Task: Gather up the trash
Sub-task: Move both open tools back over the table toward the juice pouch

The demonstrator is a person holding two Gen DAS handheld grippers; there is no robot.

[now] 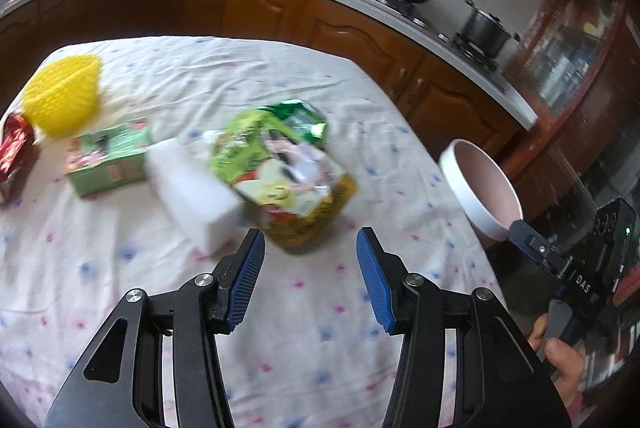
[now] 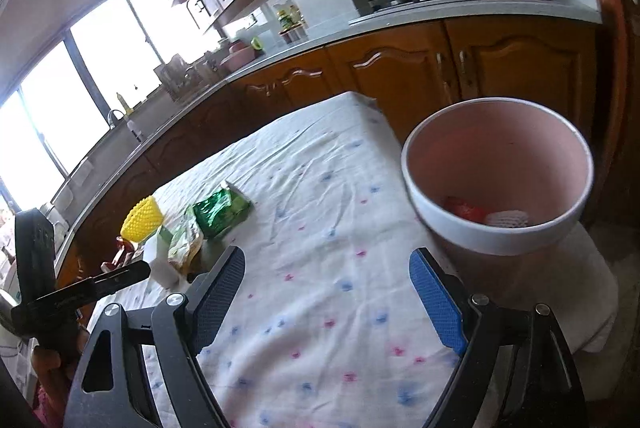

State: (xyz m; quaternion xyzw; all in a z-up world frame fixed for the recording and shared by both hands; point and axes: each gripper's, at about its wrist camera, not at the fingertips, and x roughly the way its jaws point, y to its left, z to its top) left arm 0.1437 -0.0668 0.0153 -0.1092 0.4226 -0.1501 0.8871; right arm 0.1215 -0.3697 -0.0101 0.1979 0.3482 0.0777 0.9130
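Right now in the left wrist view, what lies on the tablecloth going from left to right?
Red wrapper → yellow foam net → green carton → white block → green and yellow snack bag → pink bin, at the cloth's right edge.

I see wrinkled matt cloth (image 1: 304,328) on the bench, glossy foil snack bags (image 1: 280,164), and smooth pink plastic bin (image 2: 496,184).

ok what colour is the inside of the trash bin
Pale pink inside, with a white rim and outer wall. The bin shows best in the right wrist view.
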